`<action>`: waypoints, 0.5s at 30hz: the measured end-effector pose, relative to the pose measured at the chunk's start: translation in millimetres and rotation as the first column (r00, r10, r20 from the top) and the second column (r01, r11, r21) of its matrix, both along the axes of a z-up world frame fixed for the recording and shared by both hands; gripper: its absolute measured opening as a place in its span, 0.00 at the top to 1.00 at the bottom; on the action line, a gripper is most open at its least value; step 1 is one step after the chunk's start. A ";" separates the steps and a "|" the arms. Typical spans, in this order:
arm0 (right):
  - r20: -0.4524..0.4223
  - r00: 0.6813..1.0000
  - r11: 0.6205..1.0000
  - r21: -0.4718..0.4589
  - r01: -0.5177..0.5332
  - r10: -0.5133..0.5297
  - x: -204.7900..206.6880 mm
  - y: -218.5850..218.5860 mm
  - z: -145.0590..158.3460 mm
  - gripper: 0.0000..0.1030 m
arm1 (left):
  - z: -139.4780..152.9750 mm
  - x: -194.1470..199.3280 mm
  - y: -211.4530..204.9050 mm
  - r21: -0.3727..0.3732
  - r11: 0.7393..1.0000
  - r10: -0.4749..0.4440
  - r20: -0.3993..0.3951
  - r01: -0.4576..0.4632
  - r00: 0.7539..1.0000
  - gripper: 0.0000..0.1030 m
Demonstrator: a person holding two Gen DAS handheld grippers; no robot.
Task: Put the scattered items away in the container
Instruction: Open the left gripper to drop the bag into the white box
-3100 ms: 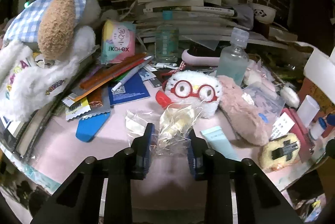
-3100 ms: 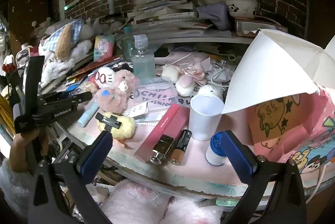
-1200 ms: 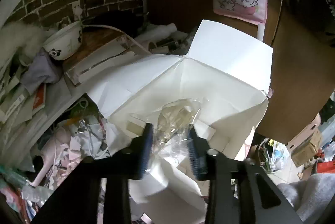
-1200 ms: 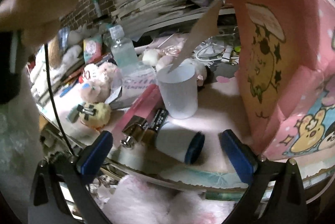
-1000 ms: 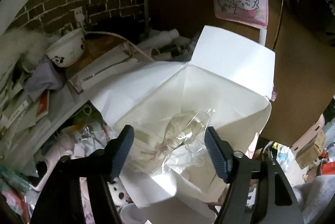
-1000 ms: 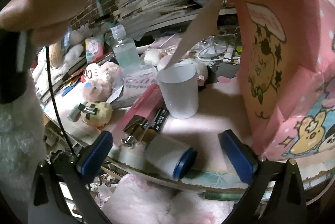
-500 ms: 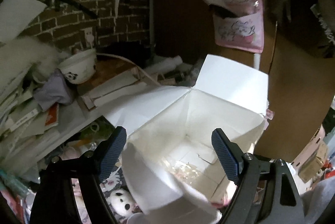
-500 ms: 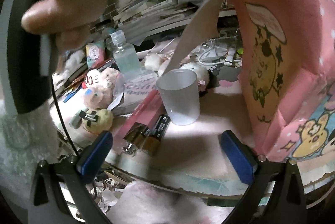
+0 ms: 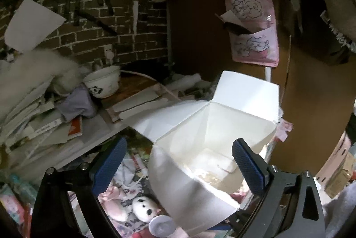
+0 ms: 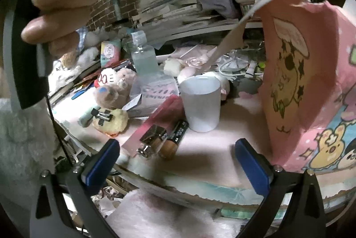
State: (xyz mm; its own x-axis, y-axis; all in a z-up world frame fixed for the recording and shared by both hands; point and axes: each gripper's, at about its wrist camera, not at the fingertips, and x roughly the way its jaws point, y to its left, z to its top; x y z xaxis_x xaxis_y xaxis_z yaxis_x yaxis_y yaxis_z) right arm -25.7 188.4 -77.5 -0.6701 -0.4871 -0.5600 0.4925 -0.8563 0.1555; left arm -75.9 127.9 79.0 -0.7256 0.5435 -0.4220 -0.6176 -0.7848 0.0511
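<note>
The box (image 9: 213, 127) is the container, and it sits at the right end of the messy table (image 10: 222, 149). Its mouth faces up and its white flaps (image 9: 247, 91) fold out, so things can fall straight in. Seen from the right wrist camera, its outside is pink with cartoon animals (image 10: 311, 87).

A crinkly clear wrapper (image 9: 213, 173) lies at the bottom of the box, pale and hard to make out, so which way it points cannot be told.

The left gripper (image 9: 178, 164) hangs over the open box. Its jaws are opening wide and nothing is between them. That fits a drop into the box.

The right gripper (image 10: 178, 162) waits low at the table edge. Its blue pads are far apart and hold nothing.

Just ahead of it lies a battery (image 10: 174, 138) on its side. Its long way runs from near the gripper up toward a white cup (image 10: 201, 104), which stands upright with its mouth up. A shiny metal clip (image 10: 151, 140) touches the battery on the left. A flat pink box (image 10: 155, 118) lies under them, slanted the same way. The battery looks like an easy next pick, since it is close.

Farther off sit fluffy toys (image 10: 111, 91) and a clear bottle (image 10: 143, 60), which stands up.
</note>
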 end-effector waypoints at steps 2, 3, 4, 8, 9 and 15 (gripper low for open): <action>0.007 1.000 1.000 -0.015 0.004 -0.004 -0.8 2.1 0.1 0.00 | -0.7 1.8 -0.9 -0.012 1.000 0.026 -0.022 -0.027 0.999 0.07; 0.009 1.000 1.000 -0.018 0.007 -0.006 -1.2 2.8 0.3 0.00 | -0.9 2.2 -2.3 -0.013 0.999 0.039 -0.027 -0.039 0.999 0.07; 0.009 1.000 1.000 -0.018 0.010 -0.009 -1.2 3.2 0.7 0.00 | -1.2 2.5 -4.3 -0.009 0.999 0.048 -0.027 -0.048 0.998 0.07; 0.000 1.000 1.000 -0.021 0.018 -0.018 0.8 5.6 3.5 0.00 | -3.3 7.6 -14.8 0.015 0.996 0.091 -0.033 -0.090 0.995 0.06; -0.004 1.000 1.000 -0.018 0.018 -0.018 1.6 5.7 4.2 0.00 | -4.0 10.8 -18.3 0.019 0.994 0.110 -0.041 -0.109 0.993 0.06; -0.027 0.999 1.000 0.000 0.021 -0.021 7.3 6.6 6.6 0.00 | -10.1 29.0 -44.1 0.033 0.966 0.258 -0.077 -0.256 0.963 0.06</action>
